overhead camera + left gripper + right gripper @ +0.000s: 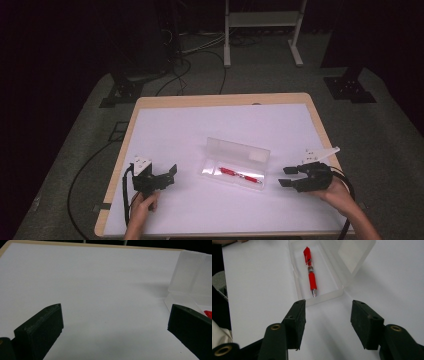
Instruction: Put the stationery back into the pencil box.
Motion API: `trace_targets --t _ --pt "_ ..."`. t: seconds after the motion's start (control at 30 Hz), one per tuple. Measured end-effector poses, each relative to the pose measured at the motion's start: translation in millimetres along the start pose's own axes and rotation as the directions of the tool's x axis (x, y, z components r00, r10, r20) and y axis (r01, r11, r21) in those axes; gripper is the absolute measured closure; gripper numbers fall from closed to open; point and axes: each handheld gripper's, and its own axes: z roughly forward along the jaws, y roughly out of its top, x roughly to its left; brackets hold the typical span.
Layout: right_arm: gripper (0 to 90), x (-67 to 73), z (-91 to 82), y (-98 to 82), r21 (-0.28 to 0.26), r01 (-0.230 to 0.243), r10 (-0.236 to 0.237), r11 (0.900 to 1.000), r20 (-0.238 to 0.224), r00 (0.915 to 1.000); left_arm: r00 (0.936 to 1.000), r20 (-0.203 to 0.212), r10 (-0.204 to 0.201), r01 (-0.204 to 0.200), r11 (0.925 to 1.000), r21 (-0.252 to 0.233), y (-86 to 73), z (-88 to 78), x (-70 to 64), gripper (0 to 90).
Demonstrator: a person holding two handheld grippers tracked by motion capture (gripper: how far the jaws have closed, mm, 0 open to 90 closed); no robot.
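A clear plastic case point(235, 167) lies open in the middle of the white table, lid point(239, 150) standing up at the back. Inside lies a red pen point(240, 175), seen lengthwise point(310, 271) in the right gripper view with its metal tip toward me. My right gripper point(283, 177) hovers just right of the case, jaws open and empty, pointing at its short end point(322, 298). My left gripper point(172, 176) rests left of the case, jaws wide open with nothing between them; the case's lid point(193, 273) sits at the right edge of its view.
The table point(150, 102) has a wooden rim around a white sheet. Cables point(90, 170) trail off the left side onto the grey floor. A white stand point(262, 30) and dark equipment stand beyond the far edge.
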Motion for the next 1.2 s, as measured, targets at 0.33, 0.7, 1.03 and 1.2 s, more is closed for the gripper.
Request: trace_targets --t 0.33,0.7,1.03,1.2 --pt "44.1 -1.2 -8.4 -13.8 -0.001 -0.018 0.018 1.000 0.015 0.9997 1.0000 0.000 -0.002 0.002 1.0000 0.001 0.1 0.1 0.3 0.0" --pt "43.1 0.9 -16.1 -28.9 -0.003 -0.029 0.029 1.000 0.029 0.9992 1.0000 -0.001 -0.001 0.001 1.0000 0.001 0.0 0.0 0.0 0.0" --pt "40.9 6.1 -20.6 -46.0 -0.036 -0.068 0.069 0.997 0.026 0.9973 1.0000 -0.003 0.003 -0.003 1.0000 0.003 0.2 0.2 -0.2 0.0" --pt "37.4 10.2 -24.5 -54.8 -0.078 -0.093 0.095 0.993 0.022 0.9952 1.0000 -0.002 0.000 0.000 1.0000 0.004 0.3 0.2 0.1 0.0"
